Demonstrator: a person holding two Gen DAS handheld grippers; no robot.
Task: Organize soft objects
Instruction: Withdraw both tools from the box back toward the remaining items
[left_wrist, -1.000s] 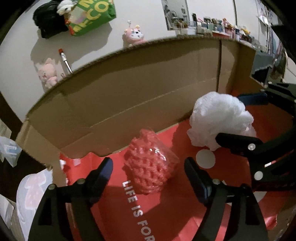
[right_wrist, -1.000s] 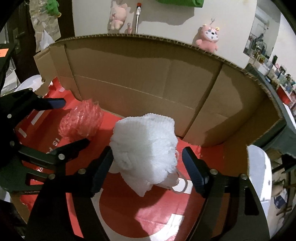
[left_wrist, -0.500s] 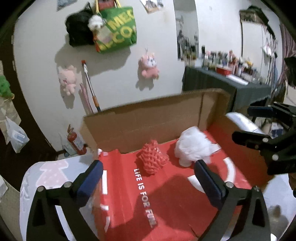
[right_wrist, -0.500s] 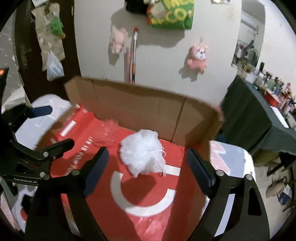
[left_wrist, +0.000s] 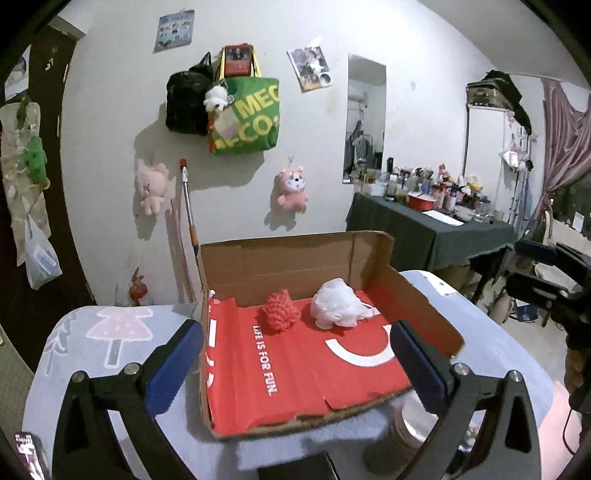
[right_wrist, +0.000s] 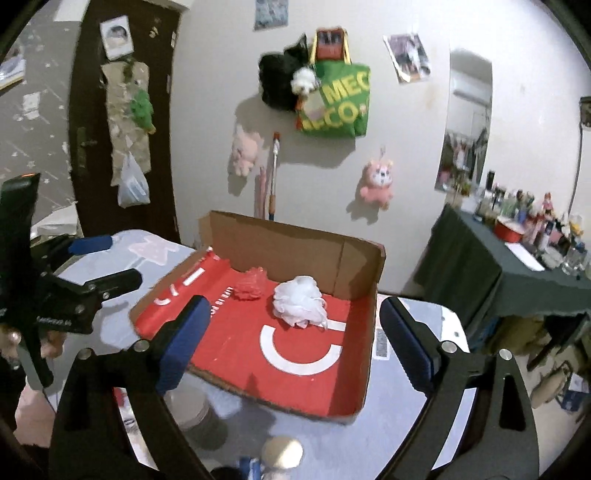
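Red mesh ball (left_wrist: 282, 314) and white puff (left_wrist: 338, 304) side by side, just apart, on the red floor of the box (left_wrist: 295, 258), both close to its far cardboard wall; from the left wrist view, ball at 12 o'clock, puff at about 1 o'clock. Same pair from the right wrist view: ball (right_wrist: 251, 283) at 11 o'clock, puff (right_wrist: 301, 300) at 12 o'clock, near the white ring printed on the red liner. White lettering "LIFE IS FOR FUN." on the liner just in front of the ball. Box open-topped, low-walled, near edge ragged, set on the counter (left_wrist: 110, 332) with a pale cloth printed with pink trees. Left claw (left_wrist: 295, 354) released, blue-padded fingers wide apart, nothing between them, held back from the near edge of the box, clear of both soft things. Right claw (right_wrist: 293, 339) likewise released and bare, fingers spread either side of the box's near right corner, touching nothing. Each claw also seen from the other's camera: right one at 3 o'clock in the left view, left one at 9 o'clock in the right view. On the wall behind, at 12 o'clock, a green bag (left_wrist: 247, 118), a black bag (left_wrist: 184, 103) and two pink plush toys (left_wrist: 293, 186). Dark cluttered table (left_wrist: 424, 229) at 2 o'clock.
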